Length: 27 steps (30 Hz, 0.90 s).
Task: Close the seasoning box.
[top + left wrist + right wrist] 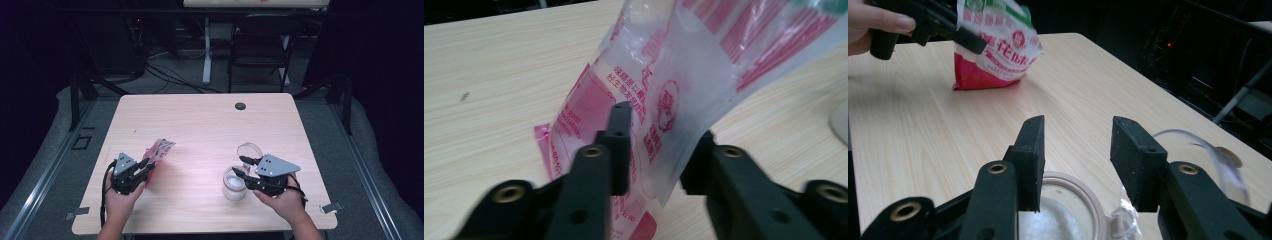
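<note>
Left gripper (145,167) clamped on the pink bag (159,150), right gripper (243,166) parted over the open jar (234,183) on the bench (200,125): carry the bag's mouth squarely above the jar before tipping.

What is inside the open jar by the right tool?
The jar holds a white granular powder, its surface visible through the open mouth. The right tool covers part of the opening, and how deep the powder goes cannot be seen.

The left gripper (656,165) has its black jaws closed on the edge of a clear plastic bag (684,85) with red print, tilted above the pale wooden bench (499,90).
</note>
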Motion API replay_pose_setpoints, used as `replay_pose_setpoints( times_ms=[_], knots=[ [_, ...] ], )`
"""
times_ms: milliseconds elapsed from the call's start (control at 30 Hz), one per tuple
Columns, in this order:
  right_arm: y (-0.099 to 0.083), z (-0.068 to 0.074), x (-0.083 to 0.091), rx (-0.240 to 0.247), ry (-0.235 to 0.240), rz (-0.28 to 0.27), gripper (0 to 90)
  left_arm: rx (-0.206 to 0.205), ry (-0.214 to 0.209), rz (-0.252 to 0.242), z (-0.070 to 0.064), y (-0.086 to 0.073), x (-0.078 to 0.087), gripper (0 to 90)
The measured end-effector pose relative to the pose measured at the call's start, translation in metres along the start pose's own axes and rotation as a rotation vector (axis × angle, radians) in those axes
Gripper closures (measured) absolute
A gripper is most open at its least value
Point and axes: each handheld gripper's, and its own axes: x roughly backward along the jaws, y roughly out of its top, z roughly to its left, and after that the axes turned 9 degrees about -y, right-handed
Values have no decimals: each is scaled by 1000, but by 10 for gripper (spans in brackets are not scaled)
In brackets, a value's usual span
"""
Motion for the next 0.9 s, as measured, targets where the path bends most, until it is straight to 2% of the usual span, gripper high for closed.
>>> replay_pose_setpoints(
  times_ms=[167,400,567,800,900],
  knots=[
    [-2,-12,8,-40,-35,-2,570,-26,2,22,-5,-2,-4,526],
    [-6,-24,17,-73,-60,7,557,-43,-10,38,-10,-6,-8,474],
    [-9,-31,23,-99,-86,6,557,-52,-40,35,-16,-7,-9,460],
    [-11,-41,29,-135,-136,-4,526,-99,-45,35,-33,-9,-12,382],
    [-15,-44,29,-157,-160,-1,510,-115,-54,39,-39,-9,-14,381]
  ],
)
